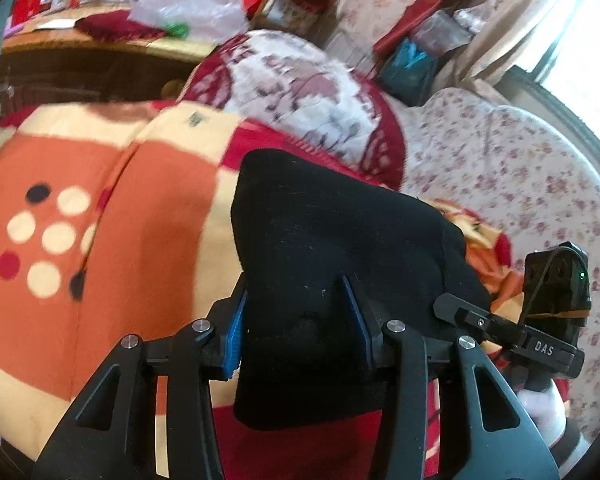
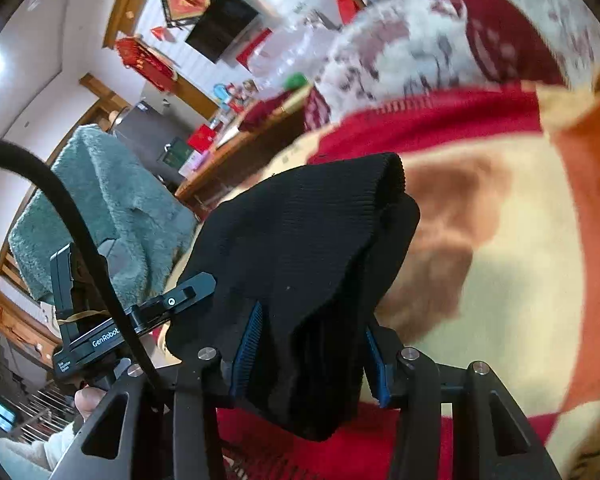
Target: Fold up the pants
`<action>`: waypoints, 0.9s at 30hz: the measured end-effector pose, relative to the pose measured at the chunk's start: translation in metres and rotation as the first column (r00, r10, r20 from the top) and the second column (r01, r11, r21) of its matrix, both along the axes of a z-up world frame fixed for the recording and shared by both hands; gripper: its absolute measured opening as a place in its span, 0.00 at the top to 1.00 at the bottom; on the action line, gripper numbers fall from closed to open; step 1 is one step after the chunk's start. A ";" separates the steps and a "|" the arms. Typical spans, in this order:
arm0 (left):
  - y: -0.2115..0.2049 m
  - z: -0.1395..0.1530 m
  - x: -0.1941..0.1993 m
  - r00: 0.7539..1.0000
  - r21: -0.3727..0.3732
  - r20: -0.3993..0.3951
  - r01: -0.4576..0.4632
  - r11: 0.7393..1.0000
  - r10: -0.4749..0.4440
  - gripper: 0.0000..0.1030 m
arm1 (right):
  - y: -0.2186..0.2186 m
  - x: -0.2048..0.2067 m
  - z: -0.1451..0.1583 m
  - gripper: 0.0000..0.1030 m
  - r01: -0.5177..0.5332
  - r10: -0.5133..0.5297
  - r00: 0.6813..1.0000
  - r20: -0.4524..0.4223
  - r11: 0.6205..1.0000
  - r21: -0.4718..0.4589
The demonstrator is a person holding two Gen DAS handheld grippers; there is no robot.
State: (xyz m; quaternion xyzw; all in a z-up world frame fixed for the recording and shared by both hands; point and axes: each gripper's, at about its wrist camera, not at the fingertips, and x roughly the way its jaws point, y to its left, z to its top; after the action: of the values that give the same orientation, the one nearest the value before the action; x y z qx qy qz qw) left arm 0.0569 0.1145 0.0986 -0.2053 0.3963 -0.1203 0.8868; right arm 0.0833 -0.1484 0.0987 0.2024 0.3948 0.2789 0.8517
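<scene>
The black pants (image 1: 332, 240) are bunched and lifted above an orange, cream and red blanket (image 1: 120, 208). My left gripper (image 1: 296, 296) is shut on a thick fold of the black fabric, which fills the gap between its blue pads. In the right wrist view the pants (image 2: 312, 232) show a ribbed cuff at the top. My right gripper (image 2: 312, 320) is shut on another bunch of the same fabric. The right gripper's body (image 1: 556, 300) shows at the right edge of the left view, and the left gripper's body (image 2: 88, 320) at the left of the right view.
A folded red and white patterned quilt (image 1: 300, 92) lies behind the pants. A floral bed cover (image 1: 500, 168) spreads to the right. A cluttered wooden table (image 1: 100, 36) stands at the back left. A teal fuzzy cloth (image 2: 100, 208) hangs at left.
</scene>
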 end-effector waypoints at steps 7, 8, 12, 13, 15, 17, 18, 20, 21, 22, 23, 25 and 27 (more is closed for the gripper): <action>-0.038 0.009 0.017 0.999 0.018 0.023 0.047 0.999 -0.047 0.58 | -0.034 0.004 0.023 0.55 0.068 -0.067 0.997 0.043 0.997 -0.029; -0.043 0.006 0.021 0.998 0.027 0.020 0.051 0.998 -0.052 0.58 | -0.039 0.004 0.022 0.55 0.076 -0.075 0.997 0.037 0.997 -0.031; -0.053 -0.011 0.030 0.998 0.034 -0.020 0.058 0.998 -0.058 0.58 | -0.051 0.012 0.006 0.55 0.100 -0.100 0.995 0.001 0.994 -0.040; -0.055 -0.017 0.032 0.998 0.040 -0.034 0.059 0.997 -0.058 0.58 | -0.054 0.014 0.001 0.55 0.105 -0.105 0.994 -0.010 0.994 -0.040; -0.057 -0.027 0.033 0.997 0.061 -0.051 0.059 0.996 -0.056 0.58 | -0.057 0.020 -0.010 0.55 0.110 -0.111 0.993 -0.033 0.993 -0.045; -0.059 -0.038 0.034 0.996 0.092 -0.070 0.057 0.994 -0.051 0.58 | -0.056 0.025 -0.023 0.55 0.100 -0.104 0.993 -0.058 0.993 -0.063; -0.059 -0.044 0.035 0.995 0.108 -0.085 0.053 0.993 -0.044 0.58 | -0.054 0.027 -0.030 0.55 0.094 -0.100 0.992 -0.074 0.993 -0.074; -0.059 -0.051 0.035 0.995 0.119 -0.089 0.045 0.992 -0.035 0.58 | -0.054 0.031 -0.042 0.51 0.093 -0.102 0.990 -0.098 0.991 -0.092; -0.060 -0.052 0.035 0.996 0.124 -0.088 0.043 0.991 -0.033 0.56 | -0.055 0.031 -0.045 0.50 0.097 -0.106 0.989 -0.099 0.991 -0.092; -0.061 -0.053 0.036 0.995 0.130 -0.091 0.044 0.991 -0.032 0.51 | -0.057 0.031 -0.048 0.45 0.104 -0.112 0.988 -0.101 0.991 -0.087; -0.062 -0.054 0.038 0.995 0.137 -0.099 0.042 0.990 -0.029 0.49 | -0.059 0.031 -0.050 0.37 0.114 -0.124 0.986 -0.108 0.989 -0.095; -0.061 -0.055 0.040 0.994 0.129 -0.113 0.031 0.991 -0.016 0.46 | -0.065 0.032 -0.051 0.33 0.134 -0.147 0.981 -0.127 0.985 -0.105; -0.060 -0.055 0.041 0.992 0.119 -0.124 0.024 0.993 -0.009 0.45 | -0.069 0.030 -0.048 0.33 0.153 -0.167 0.977 -0.129 0.981 -0.116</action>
State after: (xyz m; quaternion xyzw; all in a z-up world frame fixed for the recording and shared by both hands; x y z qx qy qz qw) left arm 0.0983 0.0541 0.0440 -0.1555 0.4582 -0.0907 0.8704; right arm 0.1133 -0.2176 0.0510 0.2071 0.4494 0.1733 0.8515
